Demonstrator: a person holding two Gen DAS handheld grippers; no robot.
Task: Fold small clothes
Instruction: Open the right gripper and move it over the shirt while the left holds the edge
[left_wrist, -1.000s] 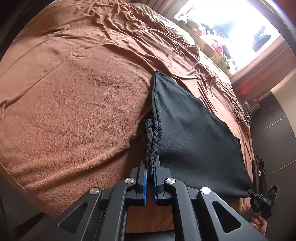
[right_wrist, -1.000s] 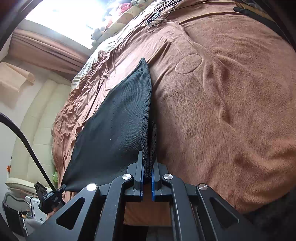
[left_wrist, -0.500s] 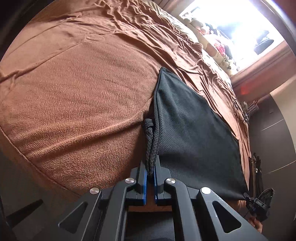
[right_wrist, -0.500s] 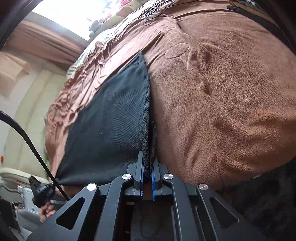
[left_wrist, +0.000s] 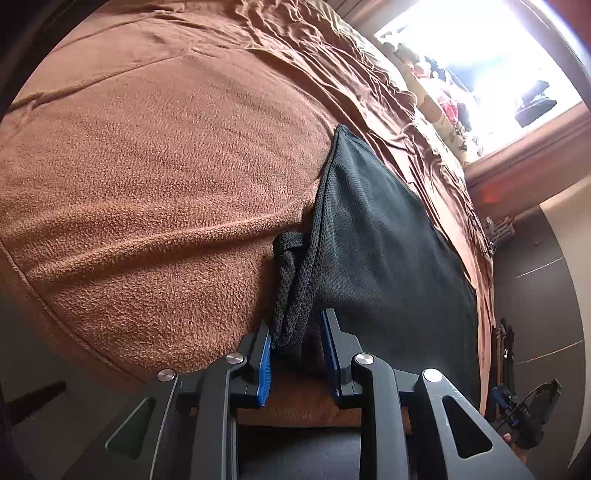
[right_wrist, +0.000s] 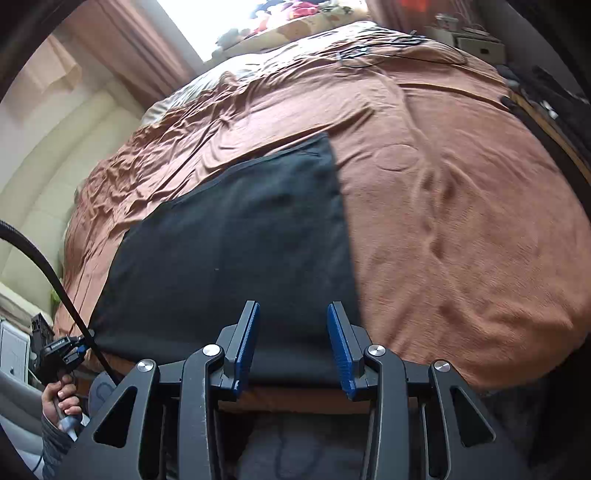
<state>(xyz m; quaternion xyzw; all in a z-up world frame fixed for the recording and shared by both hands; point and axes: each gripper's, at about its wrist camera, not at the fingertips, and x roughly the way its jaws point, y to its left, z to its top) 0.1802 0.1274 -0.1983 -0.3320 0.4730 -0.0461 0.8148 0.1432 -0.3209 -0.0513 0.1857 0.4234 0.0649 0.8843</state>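
A black mesh garment (right_wrist: 229, 236) lies spread flat on the brown bed cover near the bed's front edge; it also shows in the left wrist view (left_wrist: 384, 251). My left gripper (left_wrist: 297, 345) is open, its jaws apart on either side of the garment's bunched corner and cord (left_wrist: 291, 291), which still stands up between them. My right gripper (right_wrist: 291, 332) is open and empty, just above the garment's near edge by its right corner.
The brown fleece cover (right_wrist: 461, 229) fills the bed, wrinkled toward the pillows and bright window (left_wrist: 498, 62). Cables (right_wrist: 369, 51) lie at the far side. The bed's front edge (left_wrist: 110, 354) drops to a dark floor. The other hand-held gripper (right_wrist: 61, 350) shows at left.
Both grippers have opened and let go of the garment's corners. The garment has dropped flat onto the bed. The right gripper has lifted and tilted, so its view looks across the bed.
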